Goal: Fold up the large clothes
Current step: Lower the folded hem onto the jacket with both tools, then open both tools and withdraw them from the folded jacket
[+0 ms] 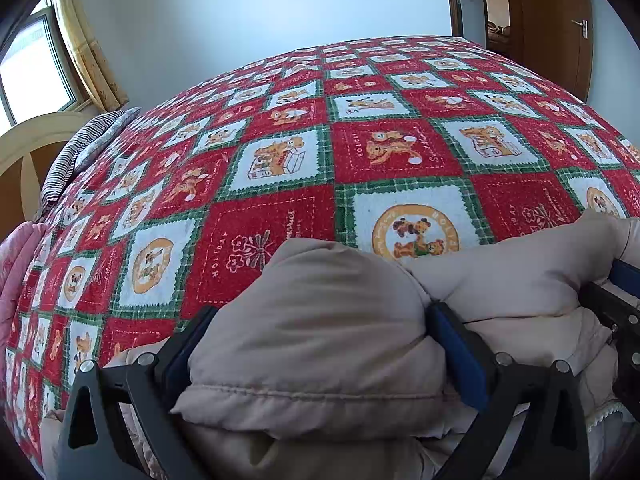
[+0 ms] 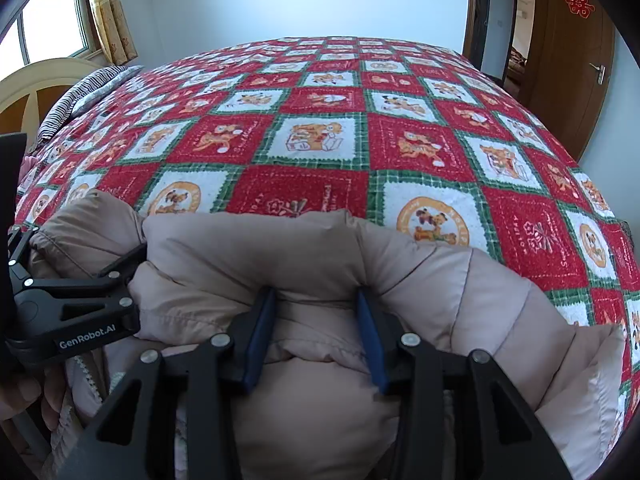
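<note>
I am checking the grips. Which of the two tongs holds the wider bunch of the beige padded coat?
The left tongs: their blue pads stand far apart around a thick bundle of the beige padded coat. The right tongs pinch a narrower fold.

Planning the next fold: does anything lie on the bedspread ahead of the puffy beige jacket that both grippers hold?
Nothing visible does. The red, white and green checked bedspread is bare beyond the puffy beige quilted jacket; the striped pillow sits far off. Left gripper and right gripper both clamp the jacket.

A bed (image 2: 320, 92) in a red-checked bear blanket (image 1: 392, 152) bears a beige padded coat (image 2: 304, 252).
</note>
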Demonstrator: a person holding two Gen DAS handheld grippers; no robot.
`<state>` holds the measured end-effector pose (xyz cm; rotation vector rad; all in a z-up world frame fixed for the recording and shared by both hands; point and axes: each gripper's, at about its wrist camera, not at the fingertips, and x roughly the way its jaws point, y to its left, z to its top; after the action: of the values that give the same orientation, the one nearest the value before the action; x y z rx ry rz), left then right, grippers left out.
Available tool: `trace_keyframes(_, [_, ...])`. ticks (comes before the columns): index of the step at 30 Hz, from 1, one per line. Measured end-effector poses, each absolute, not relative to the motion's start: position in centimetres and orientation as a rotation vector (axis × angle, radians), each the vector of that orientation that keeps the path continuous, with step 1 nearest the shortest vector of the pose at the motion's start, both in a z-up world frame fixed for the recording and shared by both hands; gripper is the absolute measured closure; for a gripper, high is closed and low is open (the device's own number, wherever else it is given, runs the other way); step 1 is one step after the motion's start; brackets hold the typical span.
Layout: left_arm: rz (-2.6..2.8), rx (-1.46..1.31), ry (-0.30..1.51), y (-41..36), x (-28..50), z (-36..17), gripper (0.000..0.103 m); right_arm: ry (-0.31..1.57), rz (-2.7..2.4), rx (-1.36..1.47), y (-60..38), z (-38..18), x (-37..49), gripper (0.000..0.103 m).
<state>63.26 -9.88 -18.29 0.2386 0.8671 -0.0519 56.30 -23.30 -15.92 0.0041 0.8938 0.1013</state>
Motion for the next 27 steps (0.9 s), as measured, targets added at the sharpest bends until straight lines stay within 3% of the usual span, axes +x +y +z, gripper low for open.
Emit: trace_keyframes(27, [-0.061, 0.235, 0.881, -9.76, 63.51, -18.24, 0.001, 0.902, 0.095, -0.013, -22.99, -16.02, 56.61, 0.057])
